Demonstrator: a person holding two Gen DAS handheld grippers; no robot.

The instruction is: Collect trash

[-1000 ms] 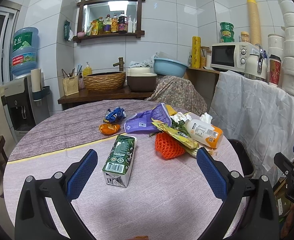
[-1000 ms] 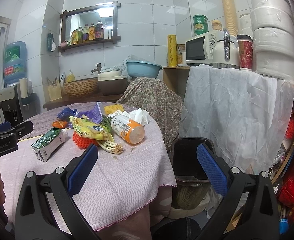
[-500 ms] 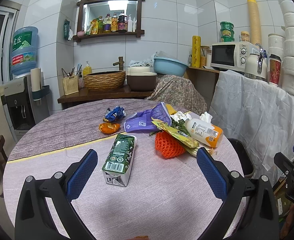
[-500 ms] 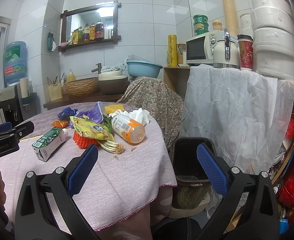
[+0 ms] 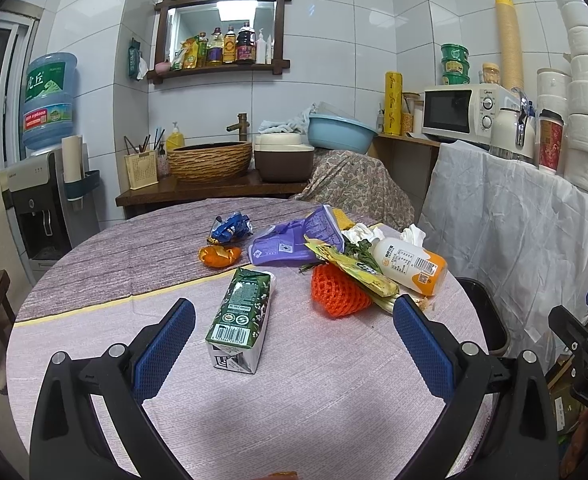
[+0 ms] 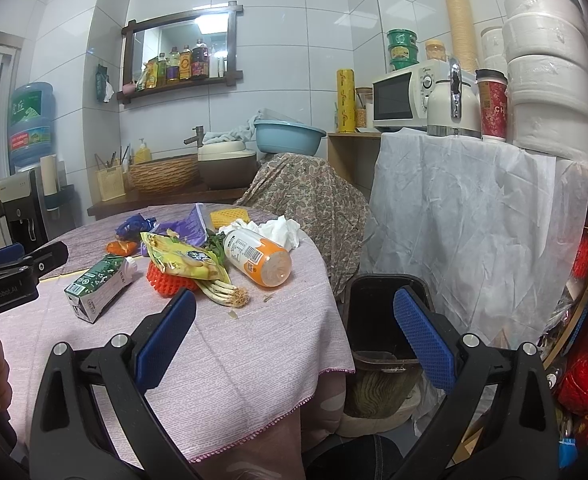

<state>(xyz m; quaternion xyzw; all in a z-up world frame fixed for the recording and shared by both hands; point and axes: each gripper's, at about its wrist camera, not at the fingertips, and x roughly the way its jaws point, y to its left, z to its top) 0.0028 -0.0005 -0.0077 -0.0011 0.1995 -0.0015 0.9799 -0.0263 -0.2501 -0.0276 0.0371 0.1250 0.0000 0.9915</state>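
Both of your grippers are hanging over the round tabletop (image 5: 333, 400) with its pinkish-purple cloth, fingers spread wide and holding nothing: left gripper (image 5: 294, 344), right gripper (image 6: 294, 334). The trash is all on the cloth. A green-and-white drink carton (image 5: 240, 316) lies on its side right between your left fingers, and behind it sit an orange foam fruit net (image 5: 337, 288), a white-and-orange plastic bottle (image 5: 409, 264) and a purple wrapper (image 5: 290, 240). The black trash bin (image 6: 377, 316) stands on the floor just beside the tabletop's edge.
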